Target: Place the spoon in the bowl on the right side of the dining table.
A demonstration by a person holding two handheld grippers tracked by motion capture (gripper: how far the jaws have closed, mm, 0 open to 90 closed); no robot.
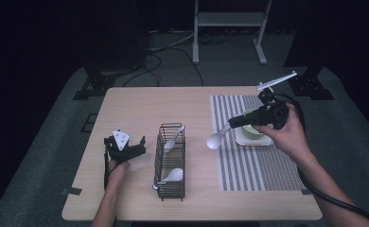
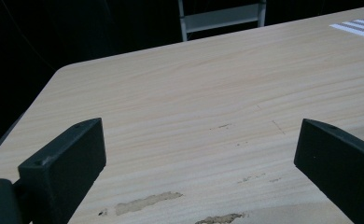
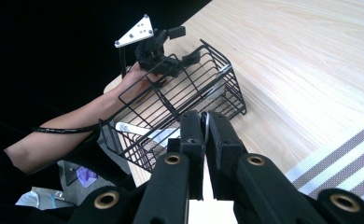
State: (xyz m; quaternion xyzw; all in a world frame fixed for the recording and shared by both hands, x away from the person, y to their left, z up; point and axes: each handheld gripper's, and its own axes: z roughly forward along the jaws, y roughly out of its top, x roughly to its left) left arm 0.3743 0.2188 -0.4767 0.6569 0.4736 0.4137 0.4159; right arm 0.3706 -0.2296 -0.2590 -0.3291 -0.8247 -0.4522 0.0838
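Right gripper (image 1: 231, 125) clamped spoon (image 1: 217, 139), bowl end aimed at basket (image 1: 170, 161); left gripper (image 1: 128, 147) sat beyond basket, gaping empty.

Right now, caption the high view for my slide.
Right tongs carry a white spoon from the placemat toward the wire basket holding two spoons.

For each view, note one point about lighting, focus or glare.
High view: the pale wooden table is evenly lit, the surroundings nearly black. Left gripper view: the near black jaws look soft, the wood grain sharp. Right gripper view: the black wire basket is crisp against darkness; the white spoon shows no glare.
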